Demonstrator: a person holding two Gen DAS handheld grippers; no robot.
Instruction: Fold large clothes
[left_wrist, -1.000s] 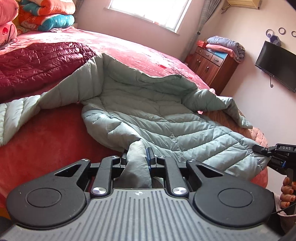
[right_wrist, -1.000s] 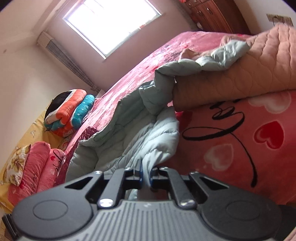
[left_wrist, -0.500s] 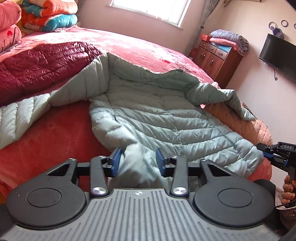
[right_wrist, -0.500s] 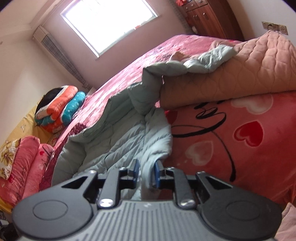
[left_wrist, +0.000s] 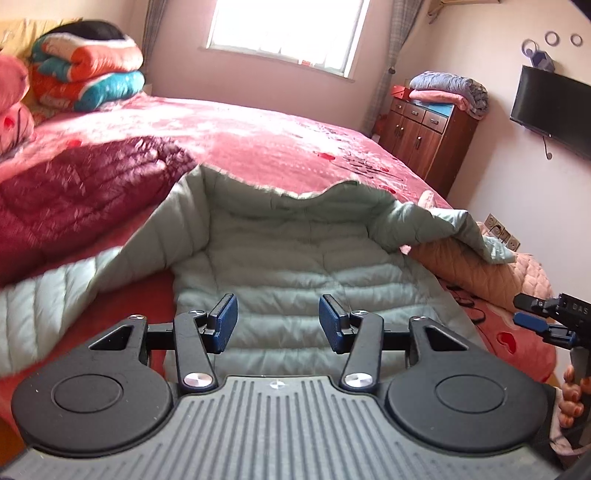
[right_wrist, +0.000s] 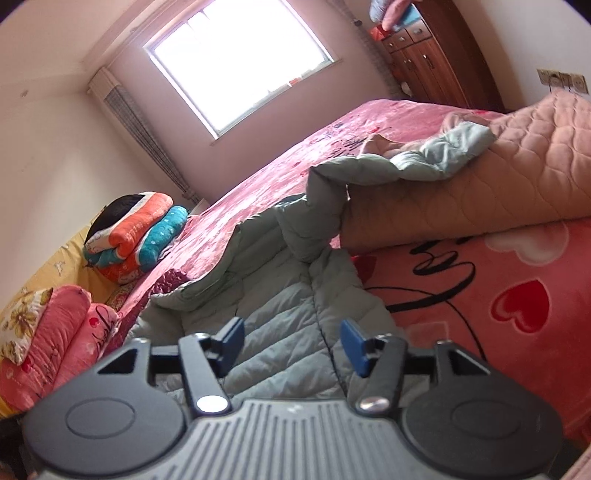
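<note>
Released since a second ago, the pale green padded coat (left_wrist: 295, 266) is no longer pinched: left gripper (left_wrist: 279, 323) and right gripper (right_wrist: 291, 345) have just been opening. It is spread on the red bed (left_wrist: 258, 140), beyond both.

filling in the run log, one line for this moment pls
stage: hem just released | left gripper: jaws just opening, empty | right gripper: jaws just opening, empty | green puffer jacket: spread flat on bed, unfolded

A pink bed (left_wrist: 258, 136) fills the room. A maroon quilted blanket (left_wrist: 74, 192) lies on it, folded orange and teal blankets (left_wrist: 88, 79) at its head. A wooden cabinet (left_wrist: 428, 136) stands below a wall television (left_wrist: 550, 112), beside the window (left_wrist: 284, 33).
</note>
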